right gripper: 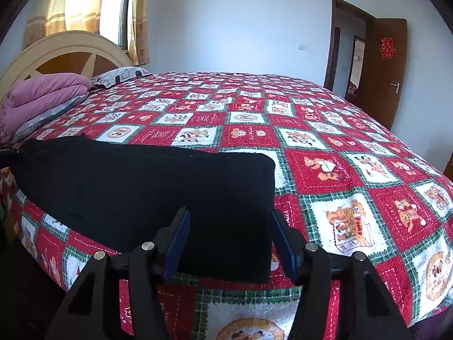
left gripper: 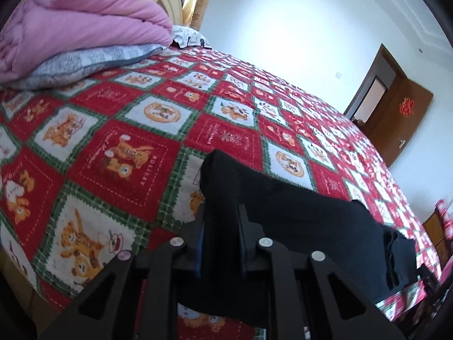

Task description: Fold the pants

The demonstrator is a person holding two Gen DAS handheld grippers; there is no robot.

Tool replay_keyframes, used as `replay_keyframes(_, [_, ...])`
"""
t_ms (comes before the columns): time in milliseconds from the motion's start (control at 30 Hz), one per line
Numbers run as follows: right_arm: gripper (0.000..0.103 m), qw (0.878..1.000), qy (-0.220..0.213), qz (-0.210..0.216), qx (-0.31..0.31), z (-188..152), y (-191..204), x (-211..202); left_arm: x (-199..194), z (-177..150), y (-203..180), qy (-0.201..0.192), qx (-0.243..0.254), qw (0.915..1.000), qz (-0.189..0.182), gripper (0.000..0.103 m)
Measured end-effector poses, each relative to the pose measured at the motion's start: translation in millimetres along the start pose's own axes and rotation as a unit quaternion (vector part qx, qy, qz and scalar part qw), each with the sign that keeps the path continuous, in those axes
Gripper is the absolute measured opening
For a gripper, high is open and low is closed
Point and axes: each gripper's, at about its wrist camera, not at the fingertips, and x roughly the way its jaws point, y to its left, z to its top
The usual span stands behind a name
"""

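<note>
The left hand-held gripper [left gripper: 220, 226] pinches a raised fold of the black pants [right gripper: 147, 195], which lie flat and smooth on the bed's quilt [right gripper: 325, 153]. The right hand-held gripper [right gripper: 229, 240] stands spread, straddling their near corner. A pink blanket [right gripper: 42, 93] lies far left beyond.

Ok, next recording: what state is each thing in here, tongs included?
Black fabric pants: lying flat along the near bed edge, one end pinched up.
Left tongs: shut on the pants.
Right tongs: open, straddling a pants end, pads not pressing.
Pink folded quilt: stacked on a grey pillow.
Brown wooden door: open.
</note>
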Motion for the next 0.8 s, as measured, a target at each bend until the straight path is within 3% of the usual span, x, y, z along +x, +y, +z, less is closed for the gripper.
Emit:
replay_keyframes(67, [0.059, 1.000, -0.001, 0.000, -0.001, 0, 0, 0, 4, -2, -3, 0.002, 0.011, 0.9998, 0.016, 0.025])
replay_keyframes(133, [0.059, 1.000, -0.001, 0.000, -0.002, 0, 1, 0, 9, -5, -2, 0.006, 0.016, 0.9993, 0.034, 0.047])
replay_keyframes(200, [0.059, 1.000, -0.002, -0.001, -0.003, 0, 1, 0, 10, -10, 6, -0.003, 0.011, 0.9990, 0.044, 0.060])
replay_keyframes(267, [0.059, 1.000, -0.001, -0.001, -0.003, 0, 1, 0, 9, -13, 11, -0.008, 0.007, 0.9996, 0.026, 0.056])
replay_keyframes(333, [0.059, 1.000, 0.000, -0.002, -0.003, -1, 2, 0, 8, -11, 9, -0.001, 0.017, 0.9999, -0.003, 0.024])
replay_keyframes(567, [0.059, 1.000, -0.004, -0.003, 0.002, -1, 1, -2, -10, 1, -8, -0.005, 0.004, 0.9998, -0.018, 0.018])
replay_keyframes(800, [0.059, 1.000, -0.011, -0.002, 0.022, 2, -7, -6, -45, 20, -36, -0.031, -0.020, 0.9951, -0.092, 0.018])
